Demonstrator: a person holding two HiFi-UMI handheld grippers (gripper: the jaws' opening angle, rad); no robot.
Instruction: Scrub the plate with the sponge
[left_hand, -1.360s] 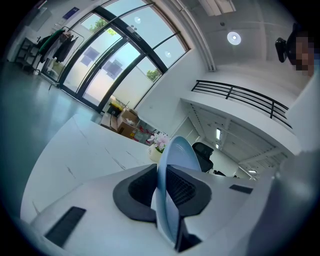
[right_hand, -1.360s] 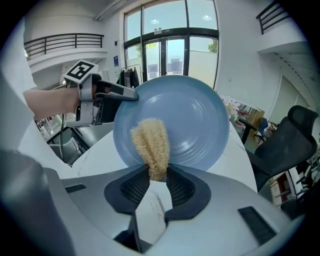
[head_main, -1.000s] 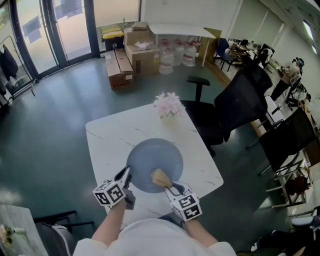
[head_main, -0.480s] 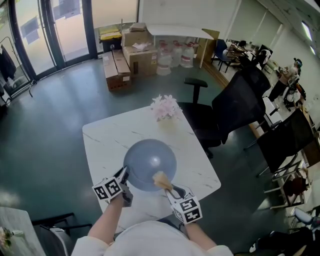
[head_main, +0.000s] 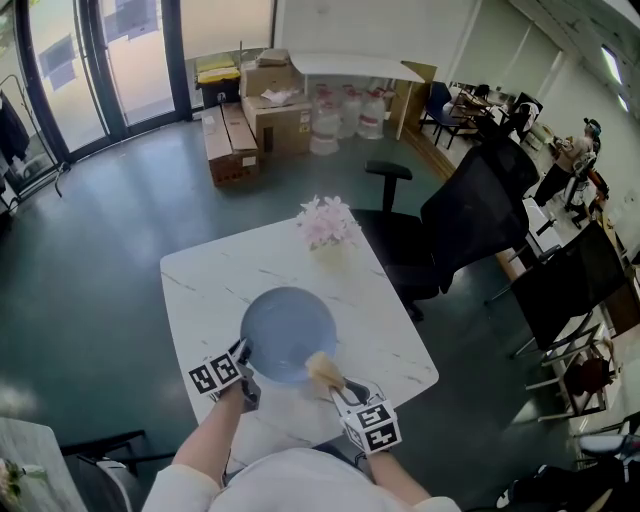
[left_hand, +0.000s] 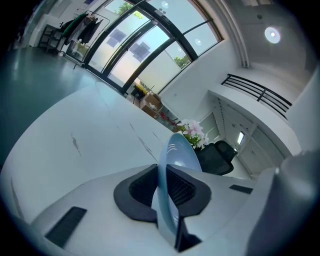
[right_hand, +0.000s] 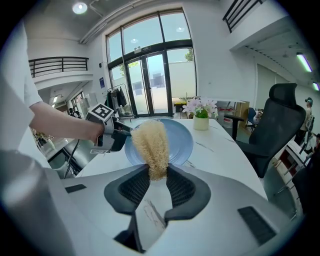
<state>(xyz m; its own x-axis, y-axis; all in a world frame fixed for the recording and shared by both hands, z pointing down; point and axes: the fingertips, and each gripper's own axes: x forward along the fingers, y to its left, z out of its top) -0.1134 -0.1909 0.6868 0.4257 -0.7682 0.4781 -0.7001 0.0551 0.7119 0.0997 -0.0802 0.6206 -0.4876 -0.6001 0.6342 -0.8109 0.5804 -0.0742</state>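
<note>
A grey-blue plate (head_main: 287, 333) is held over the white marble table (head_main: 380, 330). My left gripper (head_main: 243, 354) is shut on the plate's near-left rim; in the left gripper view the plate (left_hand: 176, 150) stands edge-on between the jaws of that gripper (left_hand: 164, 186). My right gripper (head_main: 338, 381) is shut on a tan fibrous sponge (head_main: 322, 368) at the plate's near-right edge. In the right gripper view the sponge (right_hand: 151, 145) sticks up from this gripper (right_hand: 158, 179), in front of the plate (right_hand: 177, 140).
A vase of pink flowers (head_main: 327, 224) stands at the table's far edge. Black office chairs (head_main: 455, 225) crowd the right side. Cardboard boxes (head_main: 250, 125) and water jugs (head_main: 345, 110) sit on the floor beyond. Glass doors (head_main: 100, 60) line the far left.
The plate and both grippers have shifted slightly left and nearer in the head view. The sponge has slid from the plate's inside to its near-right edge. Both grips are unchanged.
</note>
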